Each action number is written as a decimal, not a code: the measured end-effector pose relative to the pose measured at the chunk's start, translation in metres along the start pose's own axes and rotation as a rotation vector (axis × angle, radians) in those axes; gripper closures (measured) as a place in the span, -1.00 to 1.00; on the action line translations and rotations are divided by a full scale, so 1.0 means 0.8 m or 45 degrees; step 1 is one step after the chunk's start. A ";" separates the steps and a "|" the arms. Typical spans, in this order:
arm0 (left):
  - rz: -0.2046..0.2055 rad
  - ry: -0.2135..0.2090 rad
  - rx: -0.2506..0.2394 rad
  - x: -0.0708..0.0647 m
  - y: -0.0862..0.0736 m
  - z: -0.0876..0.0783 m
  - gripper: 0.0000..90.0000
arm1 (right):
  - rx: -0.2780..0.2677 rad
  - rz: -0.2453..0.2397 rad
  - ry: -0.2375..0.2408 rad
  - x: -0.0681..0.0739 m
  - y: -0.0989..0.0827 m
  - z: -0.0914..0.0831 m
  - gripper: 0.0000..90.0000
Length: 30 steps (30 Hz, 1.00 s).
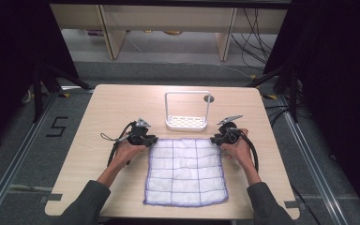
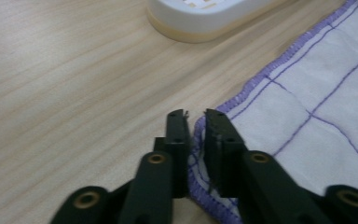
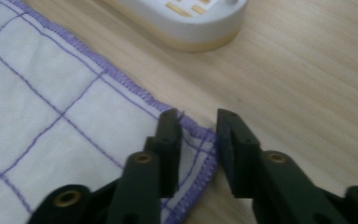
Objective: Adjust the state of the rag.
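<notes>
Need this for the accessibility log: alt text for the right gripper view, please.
The right claw straddles the purple-stitched corner of a white checked cloth lying on a wooden table, its jaws apart with the corner between them. Beyond the cloth stands the white slotted base of a rack.

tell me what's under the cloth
The cloth lies flat on the table, whose bare wood shows all round it. Whatever is beneath it is covered; no bulge hints at anything. The left claw and right claw straddle its far corners.
</notes>
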State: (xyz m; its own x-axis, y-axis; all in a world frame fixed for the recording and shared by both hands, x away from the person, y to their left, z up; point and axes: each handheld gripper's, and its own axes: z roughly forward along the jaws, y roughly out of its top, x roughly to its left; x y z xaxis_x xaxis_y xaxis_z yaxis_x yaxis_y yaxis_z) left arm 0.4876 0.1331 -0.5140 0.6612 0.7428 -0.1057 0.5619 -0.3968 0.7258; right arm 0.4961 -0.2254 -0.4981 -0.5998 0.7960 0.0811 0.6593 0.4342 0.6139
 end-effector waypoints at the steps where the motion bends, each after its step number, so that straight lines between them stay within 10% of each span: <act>1: 0.008 0.012 -0.008 -0.002 -0.001 0.000 0.88 | 0.014 0.015 0.012 0.001 0.000 -0.001 0.75; 20: 0.026 0.011 -0.176 -0.001 0.037 -0.050 0.95 | -0.167 -0.057 0.021 0.010 0.024 -0.057 0.94; 30: 0.064 -0.010 -0.282 -0.015 0.041 -0.090 0.94 | -0.267 -0.200 0.026 0.028 0.033 -0.103 0.94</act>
State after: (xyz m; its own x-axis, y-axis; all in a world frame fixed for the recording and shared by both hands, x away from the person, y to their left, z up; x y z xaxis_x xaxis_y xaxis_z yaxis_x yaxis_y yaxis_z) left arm 0.4622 0.1502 -0.4398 0.6897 0.7206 -0.0703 0.4057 -0.3042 0.8619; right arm 0.4629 -0.2306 -0.4153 -0.6979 0.7161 -0.0132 0.4505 0.4532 0.7692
